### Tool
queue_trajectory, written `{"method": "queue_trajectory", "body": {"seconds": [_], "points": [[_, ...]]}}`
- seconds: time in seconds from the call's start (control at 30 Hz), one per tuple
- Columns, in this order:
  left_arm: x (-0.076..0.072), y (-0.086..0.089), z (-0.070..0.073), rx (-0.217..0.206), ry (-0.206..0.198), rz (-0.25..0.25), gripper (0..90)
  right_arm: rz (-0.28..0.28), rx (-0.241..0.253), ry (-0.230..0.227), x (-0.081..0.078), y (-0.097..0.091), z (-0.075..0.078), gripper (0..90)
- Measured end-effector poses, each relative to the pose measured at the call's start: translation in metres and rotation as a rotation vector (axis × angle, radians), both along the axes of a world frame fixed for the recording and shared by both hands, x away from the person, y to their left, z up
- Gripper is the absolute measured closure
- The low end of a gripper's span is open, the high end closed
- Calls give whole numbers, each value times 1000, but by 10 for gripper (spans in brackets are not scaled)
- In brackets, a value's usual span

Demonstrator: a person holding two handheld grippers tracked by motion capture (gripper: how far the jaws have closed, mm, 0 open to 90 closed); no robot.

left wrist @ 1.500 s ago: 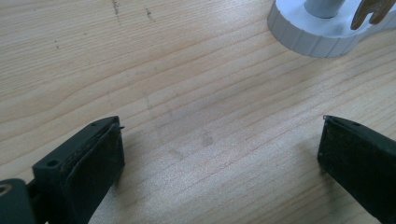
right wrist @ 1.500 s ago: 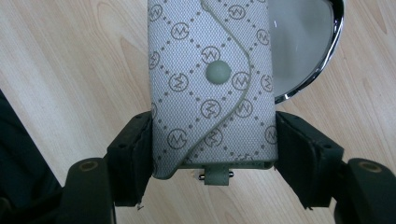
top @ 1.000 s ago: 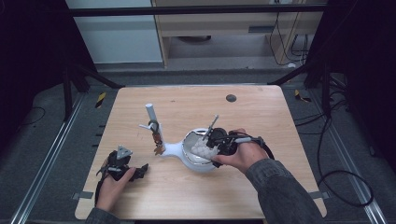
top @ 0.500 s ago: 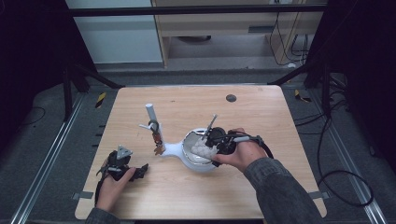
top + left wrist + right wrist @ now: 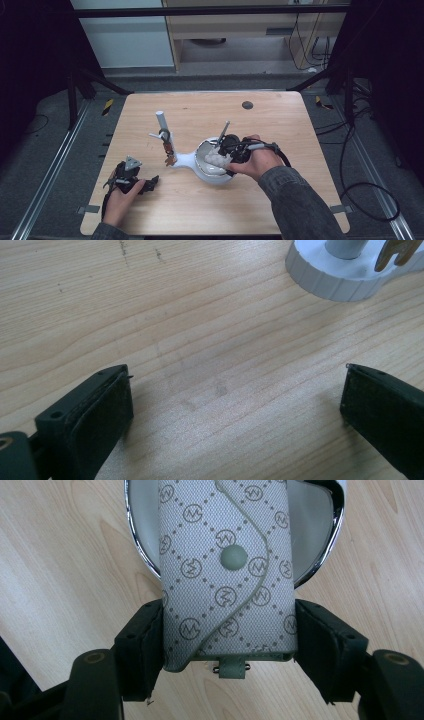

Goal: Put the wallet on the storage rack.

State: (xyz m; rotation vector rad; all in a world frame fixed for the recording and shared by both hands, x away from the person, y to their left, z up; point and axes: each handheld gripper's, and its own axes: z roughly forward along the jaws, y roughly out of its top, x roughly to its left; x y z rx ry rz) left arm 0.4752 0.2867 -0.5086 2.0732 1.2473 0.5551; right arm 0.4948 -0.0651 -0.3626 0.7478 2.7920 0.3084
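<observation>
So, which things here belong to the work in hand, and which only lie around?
In use:
- patterned pouch
- white bowl
- right gripper

Lying about:
- white stand
- left gripper
- dark disc

Grey-white fabric pouch (image 5: 227,575) with a monogram-and-dot diamond print, curved flap shut by a grey-green snap, small tab at its near end. It lies over the chrome-rimmed white bowl (image 5: 134,555), pinched at both sides.
</observation>
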Motion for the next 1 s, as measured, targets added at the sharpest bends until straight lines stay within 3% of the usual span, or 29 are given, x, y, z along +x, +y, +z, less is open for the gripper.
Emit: {"method": "queue_trajectory", "body": {"seconds": [1.0], "points": [[0, 0, 0, -2, -1, -2, 0, -4, 1, 2, 7, 14, -8, 322]]}}
